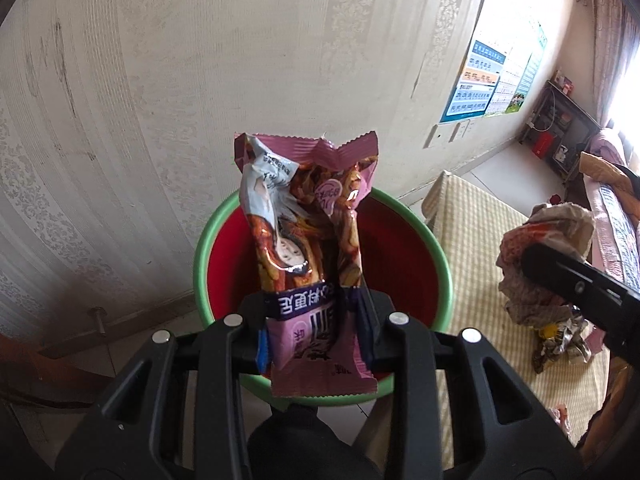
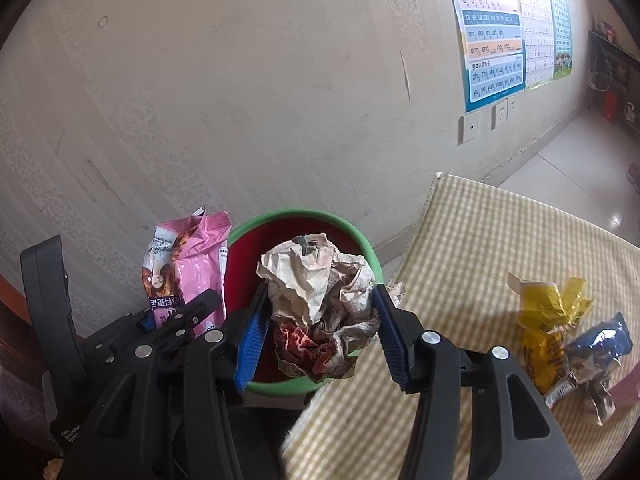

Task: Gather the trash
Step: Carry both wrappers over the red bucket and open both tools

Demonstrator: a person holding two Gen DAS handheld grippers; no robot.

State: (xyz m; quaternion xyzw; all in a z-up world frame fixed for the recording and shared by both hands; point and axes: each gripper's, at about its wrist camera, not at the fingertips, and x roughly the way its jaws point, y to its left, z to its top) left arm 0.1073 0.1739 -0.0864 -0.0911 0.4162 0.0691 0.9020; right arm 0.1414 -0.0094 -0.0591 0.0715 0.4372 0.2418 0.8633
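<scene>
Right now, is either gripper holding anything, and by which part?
Left gripper pinches the pink snack wrapper near its lower end; right gripper clamps the crumpled paper wad across its middle.

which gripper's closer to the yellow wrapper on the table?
Right. The right gripper, holding crumpled paper, sits beside the yellow wrapper; the left gripper is beyond it, farther away.

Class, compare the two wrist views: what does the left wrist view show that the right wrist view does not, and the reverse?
Only the left wrist view: the left tool pinching the pink snack wrapper head-on.

Only the right wrist view: a yellow wrapper and a blue wrapper lying on the checked cloth.

Both: the wrapper, the crumpled paper in the right tool, and the green-rimmed red bin.
</scene>
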